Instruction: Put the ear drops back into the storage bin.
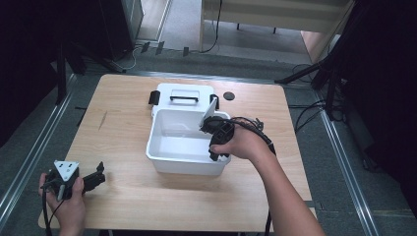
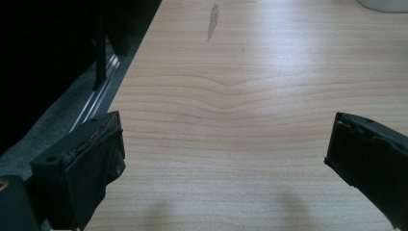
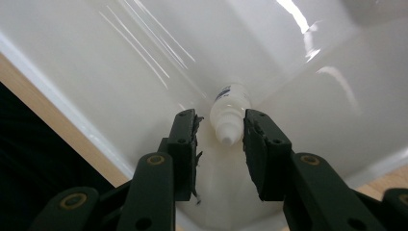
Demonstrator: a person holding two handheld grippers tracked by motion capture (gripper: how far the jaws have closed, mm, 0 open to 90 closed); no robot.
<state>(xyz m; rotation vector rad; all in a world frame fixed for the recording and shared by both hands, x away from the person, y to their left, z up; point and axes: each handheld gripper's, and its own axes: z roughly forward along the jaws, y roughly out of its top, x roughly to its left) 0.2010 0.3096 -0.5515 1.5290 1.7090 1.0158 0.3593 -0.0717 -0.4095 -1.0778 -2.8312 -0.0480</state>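
Bottle: small white bottle (image 3: 229, 115) lying in a corner of the white tub (image 1: 162, 147); label print too blurred to read.
Right gripper (image 3: 220, 139): fingers narrowly apart, flanking the bottle's cap, contact unclear.
Left gripper (image 1: 96, 178): fingers wide, over bare bench (image 1: 123, 108).
Lid: white lid (image 1: 179, 96) just behind tub.

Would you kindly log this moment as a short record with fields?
Surface: wooden table
Container: open white bin, its lid lying behind it
Item: small white bottle inside the bin, in a corner
Right gripper: inside the bin, jaws open on either side of the bottle
Left gripper: open, above bare table
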